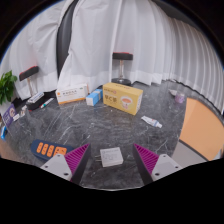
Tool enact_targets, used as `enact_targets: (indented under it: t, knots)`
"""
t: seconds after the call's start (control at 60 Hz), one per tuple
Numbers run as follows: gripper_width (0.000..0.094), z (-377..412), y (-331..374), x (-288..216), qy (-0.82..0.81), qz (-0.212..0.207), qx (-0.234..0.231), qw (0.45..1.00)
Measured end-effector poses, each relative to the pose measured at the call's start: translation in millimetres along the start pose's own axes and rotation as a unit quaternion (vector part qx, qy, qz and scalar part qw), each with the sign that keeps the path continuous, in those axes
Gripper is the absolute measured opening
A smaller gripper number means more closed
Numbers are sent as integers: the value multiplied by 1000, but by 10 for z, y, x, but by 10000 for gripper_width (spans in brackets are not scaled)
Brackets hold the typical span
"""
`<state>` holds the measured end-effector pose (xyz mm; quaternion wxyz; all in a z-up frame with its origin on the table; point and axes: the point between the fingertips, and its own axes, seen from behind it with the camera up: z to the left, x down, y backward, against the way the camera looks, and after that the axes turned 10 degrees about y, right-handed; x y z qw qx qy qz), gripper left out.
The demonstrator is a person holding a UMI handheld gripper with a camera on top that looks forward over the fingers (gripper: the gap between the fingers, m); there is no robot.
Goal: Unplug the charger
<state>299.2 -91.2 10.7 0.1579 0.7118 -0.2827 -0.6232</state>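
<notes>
A small white square charger (pixel 110 156) lies on the grey marble tabletop (pixel 120 125), between my two fingers and level with their tips. There is a clear gap on each side of it. My gripper (pixel 112 155) is open, its magenta pads (pixel 76 157) spread wide to left and right. No cable or socket is plain to see at the charger.
Beyond the fingers stand a yellow box (pixel 122 97), a white and orange box (pixel 72 96) and a small blue box (pixel 94 97). An orange item (pixel 47 150) lies left of the fingers. A white object (pixel 152 121) lies to the right. A plant (pixel 7 88) stands far left.
</notes>
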Motion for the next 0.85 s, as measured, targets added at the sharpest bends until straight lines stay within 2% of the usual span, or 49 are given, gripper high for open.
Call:
enact_targets:
  t: [0.283,0.517,0.683,0.85]
  knots:
    - [855,219,1467,-192,26,-29,25,999]
    - [851,598,2902,178,20,-30,35,999]
    - [853,785,3526,393,32,-34,40,998]
    - [851,834,3783,438,34,-38,41,998]
